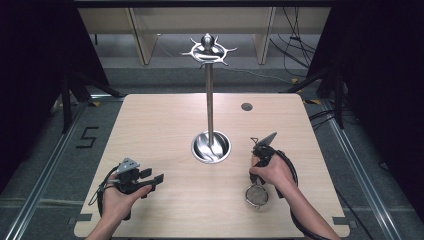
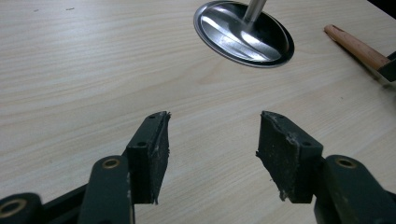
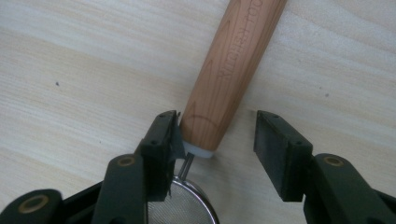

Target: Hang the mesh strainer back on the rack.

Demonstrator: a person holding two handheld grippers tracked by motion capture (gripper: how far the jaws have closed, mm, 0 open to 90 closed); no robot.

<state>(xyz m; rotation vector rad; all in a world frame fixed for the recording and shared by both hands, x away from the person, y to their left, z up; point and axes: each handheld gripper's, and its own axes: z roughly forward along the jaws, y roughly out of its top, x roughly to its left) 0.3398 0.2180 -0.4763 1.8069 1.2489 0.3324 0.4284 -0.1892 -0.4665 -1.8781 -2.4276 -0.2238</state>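
Right gripper view: right tongs (image 3: 215,140) open around strainer (image 3: 224,79) handle, one pad touching, not yet clamped. Strainer flat on counter (image 1: 170,120), lower right in high view. Left tongs (image 2: 212,154) open, empty. Stand (image 1: 210,100) hooks bare; lifting and hanging probably left.

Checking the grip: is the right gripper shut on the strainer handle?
Open. The right gripper straddles the handle; a gap shows beside one pad.

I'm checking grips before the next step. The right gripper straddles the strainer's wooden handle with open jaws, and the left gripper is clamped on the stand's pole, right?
Not quite: the left gripper is open and holds nothing, over bare table short of the stand, as the left gripper view shows. The rest stands.
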